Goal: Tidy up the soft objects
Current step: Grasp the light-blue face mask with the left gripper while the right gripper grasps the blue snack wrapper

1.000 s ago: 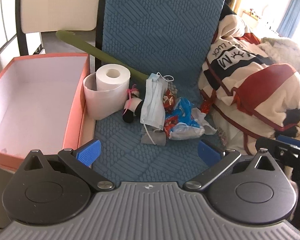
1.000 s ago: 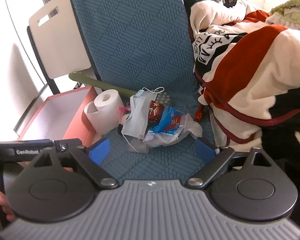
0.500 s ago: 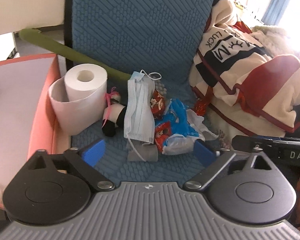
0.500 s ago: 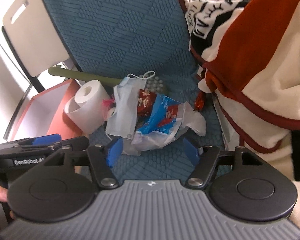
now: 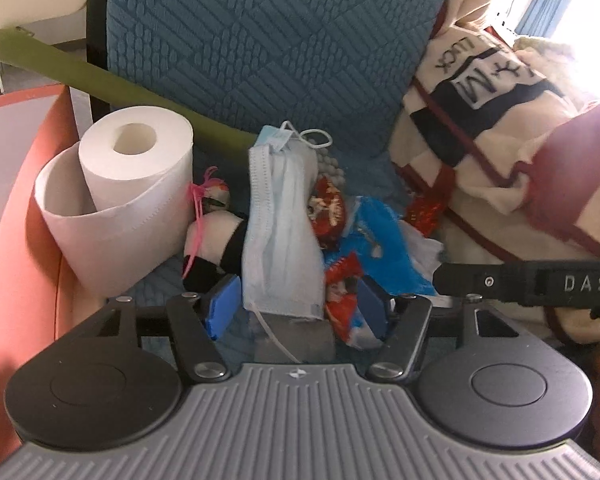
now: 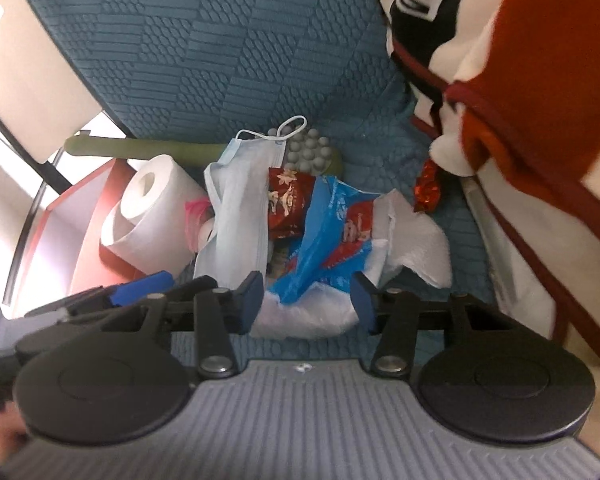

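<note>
A pile lies on the blue seat cushion point(image 5: 268, 40): a light blue face mask point(image 5: 280, 224), a small black-and-white plush toy with pink ribbon point(image 5: 212, 236), red snack packets point(image 5: 328, 212) and a blue-and-white plastic bag point(image 5: 376, 240). My left gripper point(image 5: 296, 306) is open, its jaws on either side of the mask's lower end. My right gripper point(image 6: 306, 300) is open, its jaws on either side of the plastic bag point(image 6: 324, 248). The mask point(image 6: 240, 208) lies just left of it. Neither gripper holds anything.
A toilet paper roll point(image 5: 120, 192) stands left of the pile, beside an open orange box point(image 5: 16, 208). A green stick point(image 5: 100, 80) leans behind. A cream, red and black blanket point(image 5: 520, 128) is heaped on the right. A grey bumpy ball point(image 6: 310, 152) lies behind the mask.
Both grippers have moved forward and down onto the pile and their jaws have narrowed. The left now straddles the mask, the right the plastic bag.
</note>
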`<state>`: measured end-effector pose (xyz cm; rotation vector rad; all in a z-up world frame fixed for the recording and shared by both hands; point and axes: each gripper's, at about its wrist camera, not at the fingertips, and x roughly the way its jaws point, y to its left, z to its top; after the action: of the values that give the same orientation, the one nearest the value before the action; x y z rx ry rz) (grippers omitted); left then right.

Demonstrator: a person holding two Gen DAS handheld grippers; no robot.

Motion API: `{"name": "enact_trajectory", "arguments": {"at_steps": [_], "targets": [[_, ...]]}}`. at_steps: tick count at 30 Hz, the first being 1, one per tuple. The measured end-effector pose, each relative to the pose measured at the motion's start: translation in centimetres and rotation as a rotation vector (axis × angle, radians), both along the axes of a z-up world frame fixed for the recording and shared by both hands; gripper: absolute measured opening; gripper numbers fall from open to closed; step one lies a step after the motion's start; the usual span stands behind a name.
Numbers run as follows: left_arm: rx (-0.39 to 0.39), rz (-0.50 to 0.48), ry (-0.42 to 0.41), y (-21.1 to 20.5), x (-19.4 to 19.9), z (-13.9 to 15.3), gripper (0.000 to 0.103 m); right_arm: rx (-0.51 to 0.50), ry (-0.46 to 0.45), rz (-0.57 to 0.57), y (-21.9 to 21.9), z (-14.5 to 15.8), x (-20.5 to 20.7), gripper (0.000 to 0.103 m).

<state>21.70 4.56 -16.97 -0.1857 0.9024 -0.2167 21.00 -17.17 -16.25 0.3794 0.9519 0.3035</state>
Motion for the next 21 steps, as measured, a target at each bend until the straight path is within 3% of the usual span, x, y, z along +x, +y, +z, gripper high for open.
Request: {"name": "enact_trajectory", "arguments": {"at_steps": [5,8,13,15,18,21], "targets": [[0.026,0.026,-0.006,0.5,2.1,-2.1,0.073,0.019,0.025,-0.019,1.5,-1.3,2.4,0.043],[0.02,0.029,0.009,0.8,3.3,-3.2,0.073,0.023,0.049,-0.028,2.3,-2.3,3.8,0.033],[-0.019,0.021,0.023,0.7,4.5,-4.2,0.071,0.015,0.082,-0.04,2.7,-3.8,5.3,0.032],[-0.028,0.018,0.027,0.4,4.7,-4.4,0.064,0.005,0.084,-0.043,3.0,-4.3,5.6,0.028],[-0.028,0.012,0.019,0.0,4.7,-4.5,0.055,-0.023,0.09,-0.042,3.1,-4.8,5.6,0.014],[-0.028,0.014,0.029,0.0,4.6,-4.5,0.036,-0.043,0.08,-0.037,3.0,-4.7,5.4,0.01]]}}
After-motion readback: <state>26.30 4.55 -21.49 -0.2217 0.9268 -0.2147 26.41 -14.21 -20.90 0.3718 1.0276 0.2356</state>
